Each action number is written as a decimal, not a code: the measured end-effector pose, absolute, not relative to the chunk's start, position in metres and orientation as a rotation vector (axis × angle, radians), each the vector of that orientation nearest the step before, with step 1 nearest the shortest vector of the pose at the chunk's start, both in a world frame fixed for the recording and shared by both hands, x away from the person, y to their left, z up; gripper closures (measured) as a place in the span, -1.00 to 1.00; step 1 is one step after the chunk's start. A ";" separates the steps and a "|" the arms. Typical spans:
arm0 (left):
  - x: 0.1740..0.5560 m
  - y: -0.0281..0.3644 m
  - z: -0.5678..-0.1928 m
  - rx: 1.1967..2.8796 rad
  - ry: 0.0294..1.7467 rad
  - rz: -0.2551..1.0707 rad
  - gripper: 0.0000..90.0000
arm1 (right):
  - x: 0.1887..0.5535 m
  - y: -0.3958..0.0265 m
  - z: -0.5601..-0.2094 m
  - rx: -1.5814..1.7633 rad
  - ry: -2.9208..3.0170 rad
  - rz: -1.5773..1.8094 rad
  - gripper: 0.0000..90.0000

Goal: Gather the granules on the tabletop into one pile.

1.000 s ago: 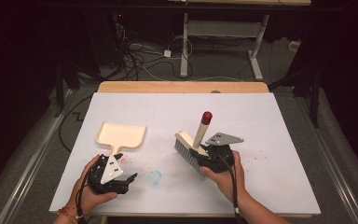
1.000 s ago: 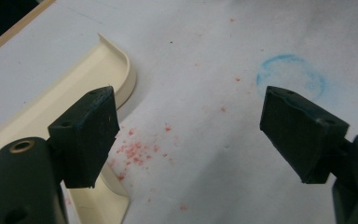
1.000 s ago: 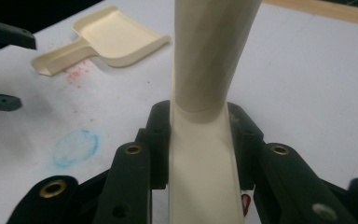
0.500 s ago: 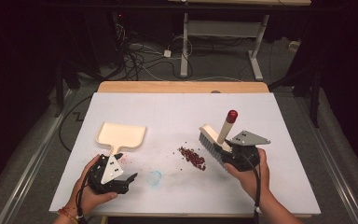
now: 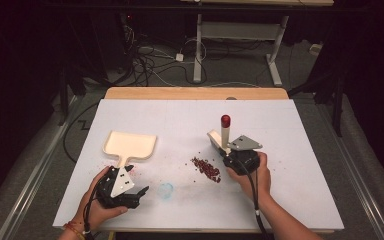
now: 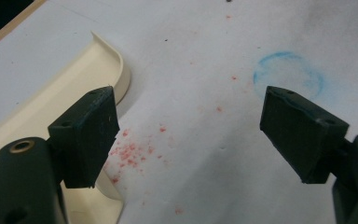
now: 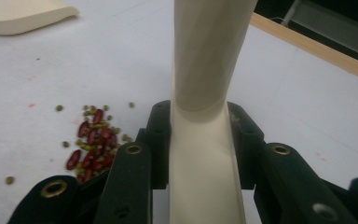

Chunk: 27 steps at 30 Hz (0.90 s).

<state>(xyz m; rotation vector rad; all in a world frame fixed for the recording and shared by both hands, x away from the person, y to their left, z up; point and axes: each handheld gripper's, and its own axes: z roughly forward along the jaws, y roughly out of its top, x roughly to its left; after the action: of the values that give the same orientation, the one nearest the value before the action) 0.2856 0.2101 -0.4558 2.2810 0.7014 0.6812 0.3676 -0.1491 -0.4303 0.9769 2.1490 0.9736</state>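
High view: right tongs clamp a brush, handle upright, just right of a bean pile on the white counter. Left tongs lie spread and empty near the dustpan.

Left gripper view: jaws wide apart, nothing between; dustpan beside the left jaw, blue ring ahead.

Right gripper view: jaws pinch the brush; beans lie left.

my table is covered in white, with a wooden edge at the far side. on it lie a cream dustpan at my left, a pile of red beans mid-table, and a faint blue ring near me.
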 end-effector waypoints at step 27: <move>0.290 0.211 -0.453 2.269 0.728 0.683 -0.58 | 0.412 -0.136 -0.418 0.333 2.350 1.123 0.49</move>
<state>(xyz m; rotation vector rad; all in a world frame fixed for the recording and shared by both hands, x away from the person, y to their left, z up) 0.2903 0.2109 -0.4532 2.2691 0.7275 0.6831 0.4122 -0.1360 -0.4184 0.3325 2.3503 1.1225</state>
